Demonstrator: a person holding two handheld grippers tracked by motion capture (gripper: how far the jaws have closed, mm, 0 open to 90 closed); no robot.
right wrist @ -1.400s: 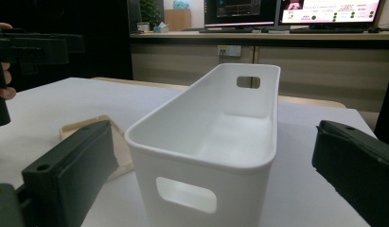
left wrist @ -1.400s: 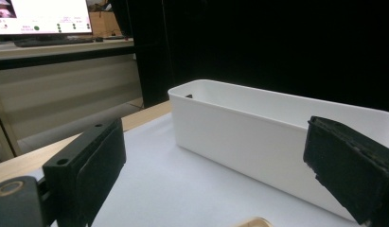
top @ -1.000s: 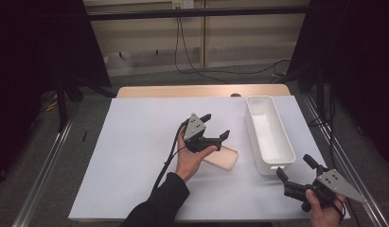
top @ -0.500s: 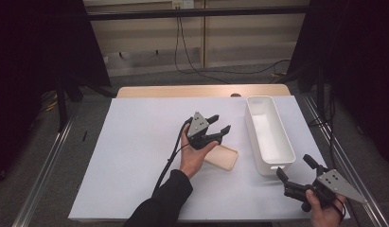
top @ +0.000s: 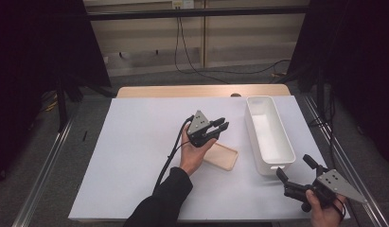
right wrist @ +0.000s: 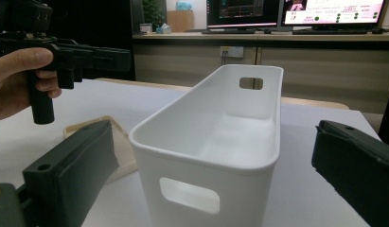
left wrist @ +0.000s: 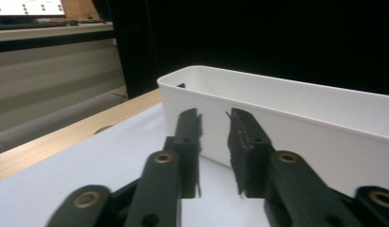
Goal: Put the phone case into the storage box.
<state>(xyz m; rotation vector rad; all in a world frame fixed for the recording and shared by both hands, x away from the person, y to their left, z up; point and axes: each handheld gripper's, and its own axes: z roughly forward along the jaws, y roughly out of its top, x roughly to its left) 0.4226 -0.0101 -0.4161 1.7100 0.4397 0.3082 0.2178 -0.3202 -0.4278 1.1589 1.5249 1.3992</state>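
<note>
The white bin (top: pixel 269 134) stands at the table's right, the wooden lid (top: pixel 222 156) partly hidden beneath the raised left gripper (top: pixel 220 127), jaws slightly apart, while the right gripper (top: pixel 295 167) hovers low near the bin's end, jaws wide.

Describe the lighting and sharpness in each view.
High view: the white table is evenly lit, its surroundings almost black. Left gripper view: the near jaws look soft, and the white bin stands bright against black. Right gripper view: the bin is sharp, with the background monitors glowing.
</note>
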